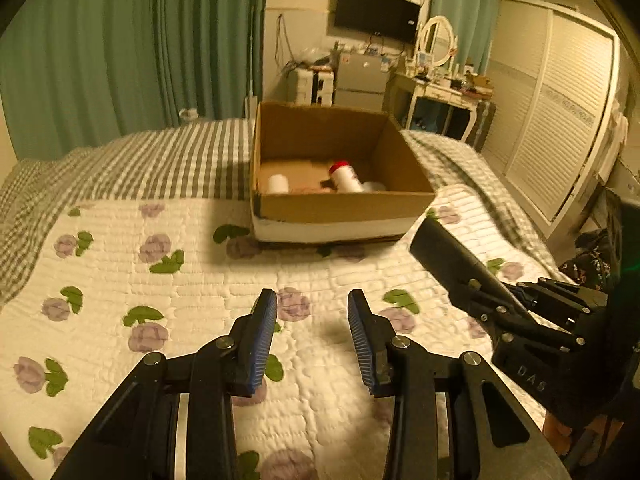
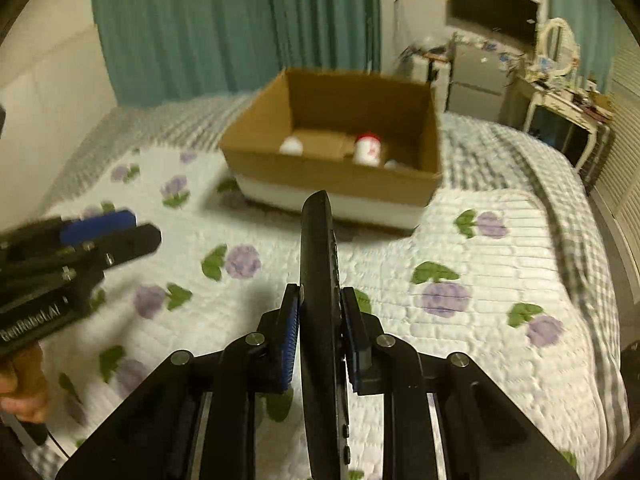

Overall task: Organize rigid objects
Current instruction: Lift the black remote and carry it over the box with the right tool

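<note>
My right gripper (image 2: 320,332) pinches a black remote control (image 2: 318,280) edge-on between its blue pads, the remote sticking forward over the floral quilt (image 2: 500,280). My left gripper (image 1: 312,332) has its fingers spread with nothing between them, hovering above the quilt just to the left of the right one.

Cardboard box (image 1: 340,200) sits ahead on the bed, open top, white band along its near base. Inside: a white bottle with a red cap (image 1: 346,178) lying toward the right, a small white container (image 1: 278,184) at the left, something pale in the right corner, too blurred to name. Near wall of the box stands between the remote and the box floor.

Quilt between grippers and box is bare. Checked blanket (image 1: 180,156) runs behind and to the right of the quilt; bed edge drops off on the right toward the louvred wardrobe (image 1: 560,120). Green curtains (image 1: 120,48) behind the bed, wall TV (image 1: 376,12), dressing table with mirror (image 1: 436,40), small fridge (image 1: 360,76) well beyond the box.
</note>
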Motion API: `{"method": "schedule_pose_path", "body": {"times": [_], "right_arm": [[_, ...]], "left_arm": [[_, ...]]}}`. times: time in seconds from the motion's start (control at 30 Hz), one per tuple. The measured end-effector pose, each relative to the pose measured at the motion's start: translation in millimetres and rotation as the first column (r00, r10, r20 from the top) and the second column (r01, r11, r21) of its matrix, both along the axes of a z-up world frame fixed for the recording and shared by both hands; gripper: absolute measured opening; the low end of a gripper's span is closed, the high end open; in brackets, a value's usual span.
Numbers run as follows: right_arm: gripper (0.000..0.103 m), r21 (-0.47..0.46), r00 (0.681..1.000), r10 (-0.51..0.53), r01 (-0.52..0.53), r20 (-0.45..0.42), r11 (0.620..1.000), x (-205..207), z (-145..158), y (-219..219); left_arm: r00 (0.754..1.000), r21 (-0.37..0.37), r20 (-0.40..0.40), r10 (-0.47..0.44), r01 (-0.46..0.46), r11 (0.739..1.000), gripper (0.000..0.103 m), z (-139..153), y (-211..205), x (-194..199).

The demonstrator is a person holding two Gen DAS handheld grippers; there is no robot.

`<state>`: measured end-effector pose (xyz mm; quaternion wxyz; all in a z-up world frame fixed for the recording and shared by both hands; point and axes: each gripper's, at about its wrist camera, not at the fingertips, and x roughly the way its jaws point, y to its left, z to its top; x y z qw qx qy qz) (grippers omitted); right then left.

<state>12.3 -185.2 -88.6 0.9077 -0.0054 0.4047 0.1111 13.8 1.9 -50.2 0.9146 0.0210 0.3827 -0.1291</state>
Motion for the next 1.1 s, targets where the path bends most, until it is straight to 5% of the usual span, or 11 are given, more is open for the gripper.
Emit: {"method": "schedule_pose_path", "body": {"times": [0.27, 0.63, 0.83, 1.1], "right_arm": [[0.019, 0.058, 0.987, -0.086, 0.078, 0.135, 0.995, -50.7, 52.5, -18.9], [0.019, 0.070, 0.941, -0.087, 0.068, 0.326, 0.995, -93.0, 132.6, -25.1], [0.019, 0.080, 0.908, -0.094, 0.067, 0.407, 0.995, -99.5, 167.6, -25.7], [0.019, 0.084, 0.870, -0.086, 0.052, 0.485, 0.995, -88.2, 201.8, -23.6]], "left_arm": [[0.993, -0.011, 0.115, -0.008, 0.010, 1.000, 0.037, 47.2, -5.4, -34.0], [0.944, -0.082, 0.328, 0.030, -0.003, 0.997, 0.034, 123.5, 3.1, -67.0], [0.920, -0.129, 0.391, 0.021, 0.033, 0.991, 0.028, 154.8, -0.2, -72.2], [0.893, -0.098, 0.448, 0.033, 0.012, 0.995, 0.028, 177.7, -10.7, -54.8]]}}
